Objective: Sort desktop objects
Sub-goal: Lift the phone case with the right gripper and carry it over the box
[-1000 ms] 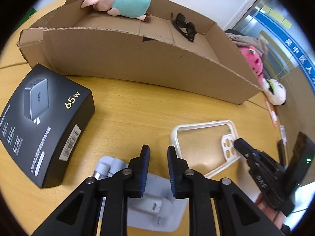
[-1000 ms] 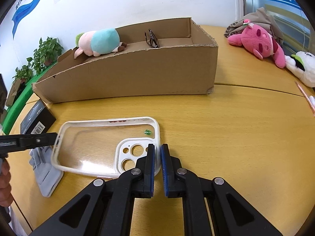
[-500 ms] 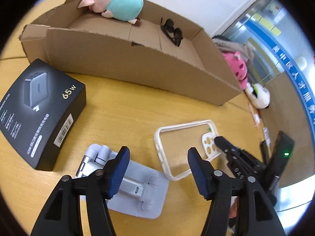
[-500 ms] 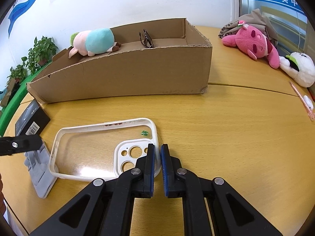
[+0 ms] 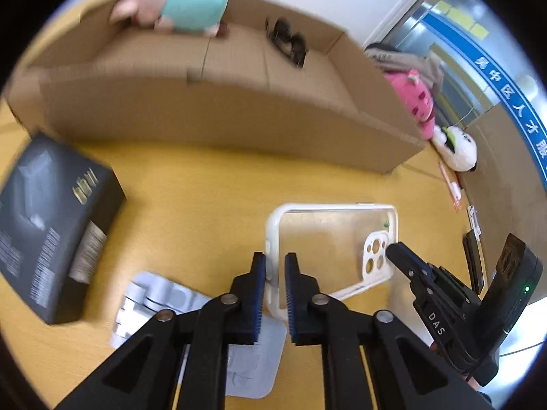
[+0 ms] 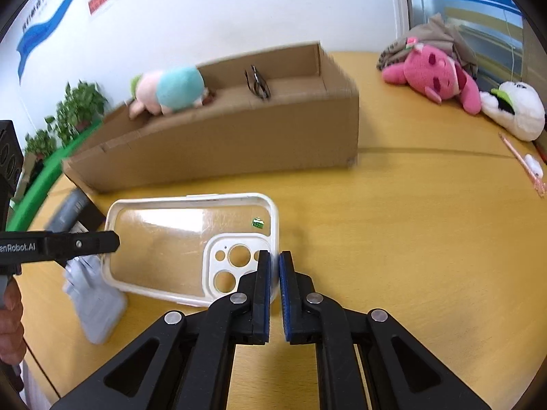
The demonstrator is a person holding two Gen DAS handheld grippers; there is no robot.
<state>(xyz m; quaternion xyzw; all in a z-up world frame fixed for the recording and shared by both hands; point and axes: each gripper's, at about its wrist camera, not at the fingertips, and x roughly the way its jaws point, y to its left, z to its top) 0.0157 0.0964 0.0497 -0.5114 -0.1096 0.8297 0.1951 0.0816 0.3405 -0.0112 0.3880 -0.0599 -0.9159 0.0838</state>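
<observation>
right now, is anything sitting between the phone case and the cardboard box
Nothing visible lies on the table between the phone case and the cardboard box. Only the box's near wall must be cleared. Inside, a plush toy and sunglasses take up space.

Bright, motion-blurred fisheye views (dark corners).

I see a white-rimmed clear phone case (image 6: pixel 191 249) on my yellow wooden table (image 6: pixel 410 239), a plain brown cardboard box (image 6: pixel 218 147), a black charger box (image 5: pixel 51 225) with gold lettering, and a pink plush toy (image 6: pixel 434 75).
</observation>
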